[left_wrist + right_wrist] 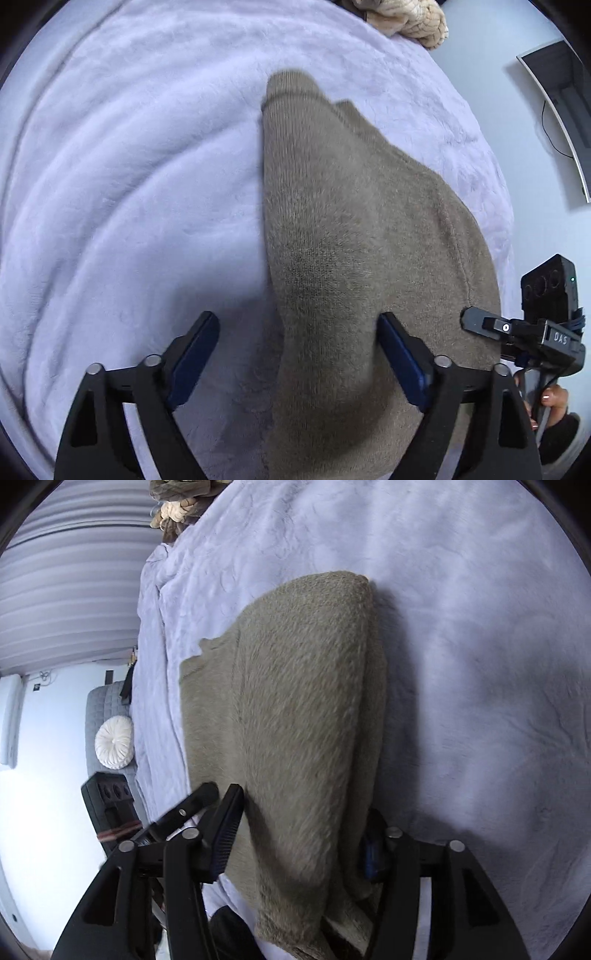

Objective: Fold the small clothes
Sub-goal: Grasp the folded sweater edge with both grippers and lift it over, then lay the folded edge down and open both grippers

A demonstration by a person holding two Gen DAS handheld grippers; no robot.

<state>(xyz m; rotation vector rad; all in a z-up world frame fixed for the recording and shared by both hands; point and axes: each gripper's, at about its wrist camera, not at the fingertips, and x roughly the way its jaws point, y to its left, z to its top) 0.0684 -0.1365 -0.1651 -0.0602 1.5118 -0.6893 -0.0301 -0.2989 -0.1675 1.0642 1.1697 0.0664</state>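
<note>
On the bed's pale lilac plush blanket (129, 184) lies the taupe knitted fuzzy garment (343, 236), already doubled lengthwise, I judge; further folds remain. My left hand-held gripper (299, 354) gapes wide, straddling the near edge, gripping nothing. My right hand-held gripper (303, 845) is open too, cloth between its fingers, unpinched. Its right pad is buried in knit; sleeves and near hem are cut off.

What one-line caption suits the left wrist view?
Left gripper open over a folded taupe knit garment on a lavender blanket.
</note>
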